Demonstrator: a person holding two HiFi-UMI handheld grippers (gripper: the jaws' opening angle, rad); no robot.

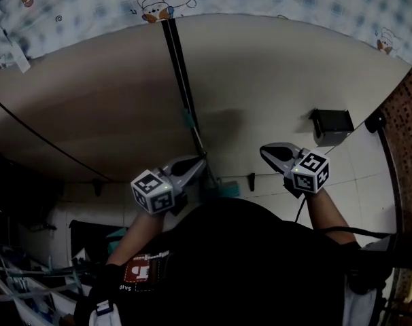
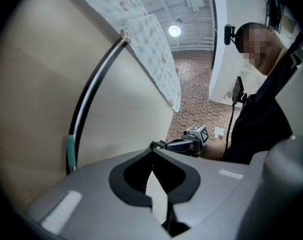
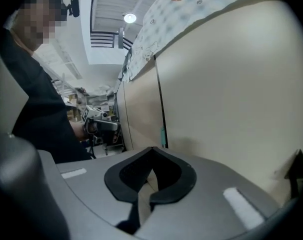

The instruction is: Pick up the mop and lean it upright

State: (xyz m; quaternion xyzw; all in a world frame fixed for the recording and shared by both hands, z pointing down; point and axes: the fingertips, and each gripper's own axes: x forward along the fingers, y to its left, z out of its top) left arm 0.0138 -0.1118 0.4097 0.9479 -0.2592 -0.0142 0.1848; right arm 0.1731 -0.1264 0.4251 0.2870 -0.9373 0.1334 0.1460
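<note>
1. The mop (image 1: 182, 80) stands tall against the wall (image 1: 274, 73), close to the left gripper (image 1: 200, 160).
2. The left gripper and the right gripper (image 1: 266, 151) are both closed tight and hold nothing.
3. A bump from either one could make the mop slide sideways and fall.

Mop (image 1: 185, 94) leant upright against the wall (image 1: 274, 73), left gripper (image 1: 197, 162) just beside it, right gripper (image 1: 266, 151) further right.

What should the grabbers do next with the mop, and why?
Probably just draw both back. The mop handle already leans upright on the wall. The left gripper and right gripper are both shut with nothing between their jaws, and neither seems to touch the handle.
</note>
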